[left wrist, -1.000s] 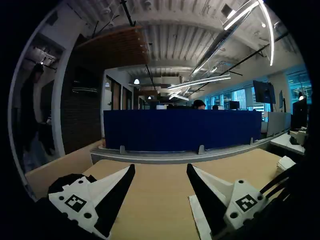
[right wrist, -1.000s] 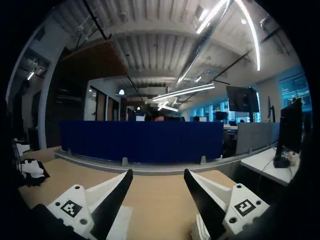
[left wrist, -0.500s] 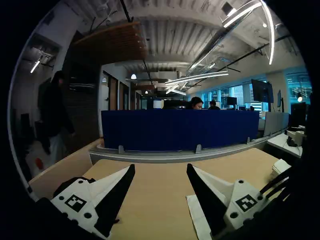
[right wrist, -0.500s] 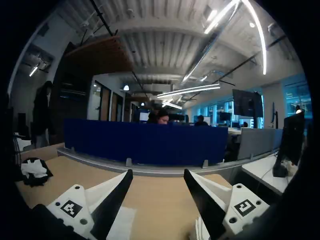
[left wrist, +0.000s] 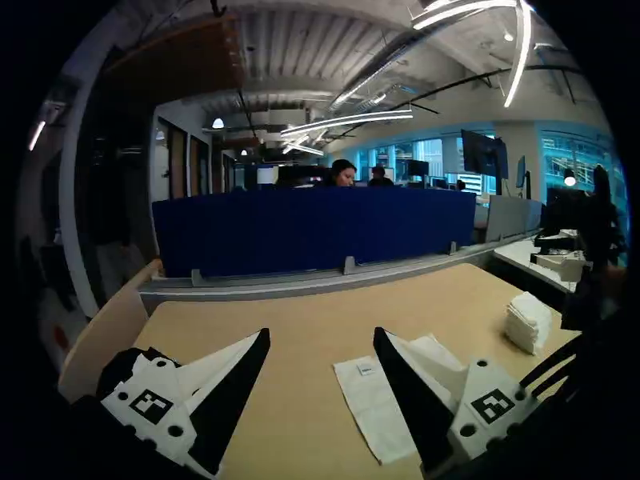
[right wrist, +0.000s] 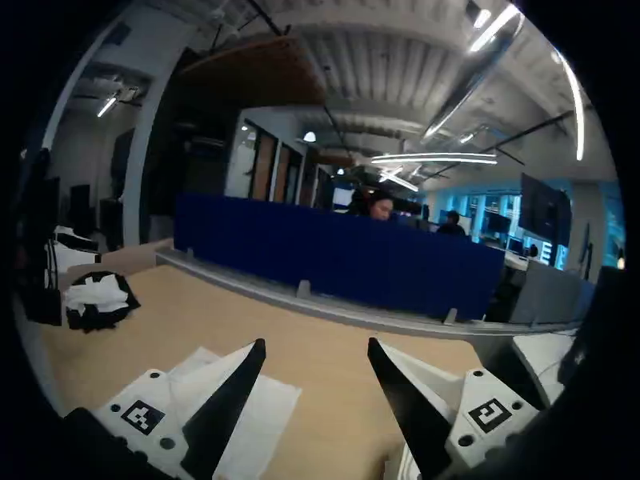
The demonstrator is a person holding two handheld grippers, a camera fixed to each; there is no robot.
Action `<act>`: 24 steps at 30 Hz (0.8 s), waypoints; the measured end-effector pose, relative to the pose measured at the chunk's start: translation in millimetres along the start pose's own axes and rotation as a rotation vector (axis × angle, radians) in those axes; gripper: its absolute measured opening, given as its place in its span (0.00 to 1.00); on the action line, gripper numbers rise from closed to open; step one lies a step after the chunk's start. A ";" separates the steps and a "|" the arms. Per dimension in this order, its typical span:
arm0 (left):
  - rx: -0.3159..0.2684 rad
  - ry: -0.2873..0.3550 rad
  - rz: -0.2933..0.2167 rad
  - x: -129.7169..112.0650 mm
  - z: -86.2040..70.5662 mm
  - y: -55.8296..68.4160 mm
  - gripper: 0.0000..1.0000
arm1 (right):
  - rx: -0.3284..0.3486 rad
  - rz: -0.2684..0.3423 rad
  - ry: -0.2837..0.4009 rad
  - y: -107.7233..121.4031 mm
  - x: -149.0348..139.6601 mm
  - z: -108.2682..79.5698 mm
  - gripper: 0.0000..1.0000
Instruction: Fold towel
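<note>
Your left gripper hovers over the counter with its fingers spread wide and nothing between them. The towel lies flat on the wood just ahead. Its left edge is in plain sight and its right side is tucked beneath the gripper's right-hand finger. Bare wood runs from the towel's far edge to the blue partition along the back. A stack of folded towels sits apart, close to the counter's right edge.

Your right gripper is equally agape and holds nothing. Here the towel lies under its left-hand finger. A dark bundle with white cloth rests near the counter's far left edge, well apart. The white sliver by the lower right finger may be that stack, but it is too cropped to say.
</note>
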State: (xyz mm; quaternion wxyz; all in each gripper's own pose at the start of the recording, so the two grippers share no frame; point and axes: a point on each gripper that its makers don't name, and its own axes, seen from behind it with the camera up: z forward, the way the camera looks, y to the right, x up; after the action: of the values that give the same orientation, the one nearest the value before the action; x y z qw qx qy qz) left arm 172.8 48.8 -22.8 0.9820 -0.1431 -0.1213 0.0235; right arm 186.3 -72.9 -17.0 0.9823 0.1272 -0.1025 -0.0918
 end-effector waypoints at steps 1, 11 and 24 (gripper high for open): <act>-0.012 -0.007 0.010 -1.2 0.5 3.2 0.96 | 0.014 -0.008 -0.009 -3.6 -1.9 0.6 0.99; -0.063 -0.072 0.062 -29.8 3.0 20.2 0.96 | 0.123 -0.066 -0.089 -31.4 -32.0 2.8 0.99; -0.106 -0.180 0.101 -92.9 4.3 35.0 0.96 | 0.188 -0.106 -0.172 -55.6 -88.5 5.3 0.99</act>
State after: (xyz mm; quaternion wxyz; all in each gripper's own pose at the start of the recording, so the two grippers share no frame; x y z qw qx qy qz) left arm 81.2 75.9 -50.3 0.9557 -0.1982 -0.2027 0.0792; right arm 91.3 -108.8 -42.6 0.9474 0.2156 -0.1876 -0.1441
